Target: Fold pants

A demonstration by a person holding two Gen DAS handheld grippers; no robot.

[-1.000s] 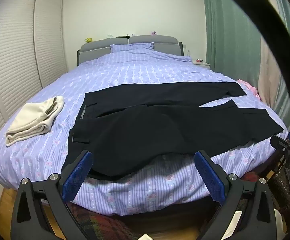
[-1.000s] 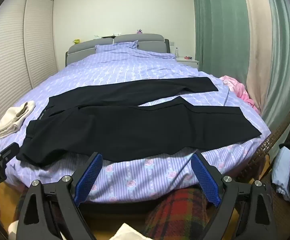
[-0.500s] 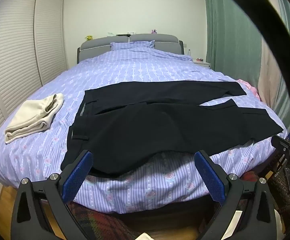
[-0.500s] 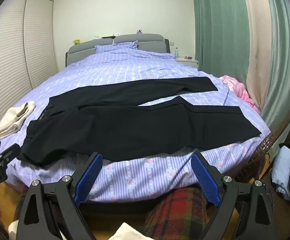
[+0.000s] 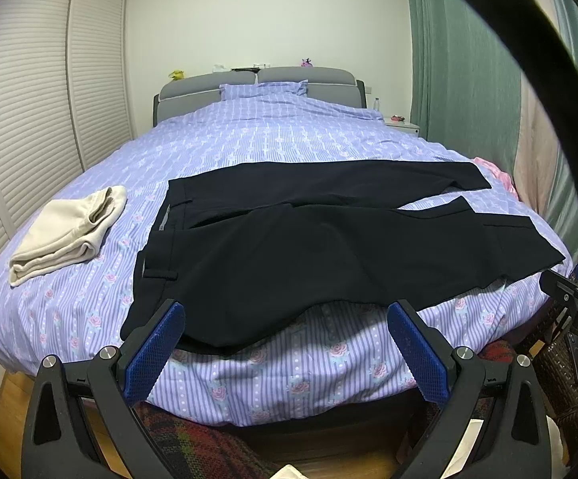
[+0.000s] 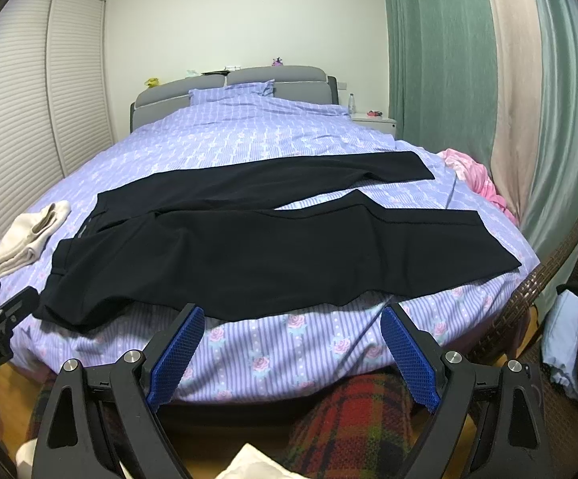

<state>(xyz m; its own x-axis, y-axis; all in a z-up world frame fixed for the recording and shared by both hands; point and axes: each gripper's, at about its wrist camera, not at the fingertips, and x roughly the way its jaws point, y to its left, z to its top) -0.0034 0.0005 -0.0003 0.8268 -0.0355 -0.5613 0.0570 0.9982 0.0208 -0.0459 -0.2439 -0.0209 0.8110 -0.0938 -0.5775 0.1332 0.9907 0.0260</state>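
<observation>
Lying flat across near edge of bed (image 5: 249, 147): black pants (image 5: 308, 251), matte smooth fabric, waistband left, two legs spread rightward, near hem drooping over mattress edge. Left gripper (image 5: 285, 343) and right gripper (image 6: 292, 343) both short of bed, jaws spread wide, holding nothing (blue mesh-textured pads). Folded cream cloth (image 5: 69, 231) left of waistband, apart from it. Crumpled pink fabric (image 6: 472, 175) at right bed edge beside green curtain (image 6: 428, 52). Striped lilac floral bedspread. Plaid red rug (image 6: 360, 419) below.
</observation>
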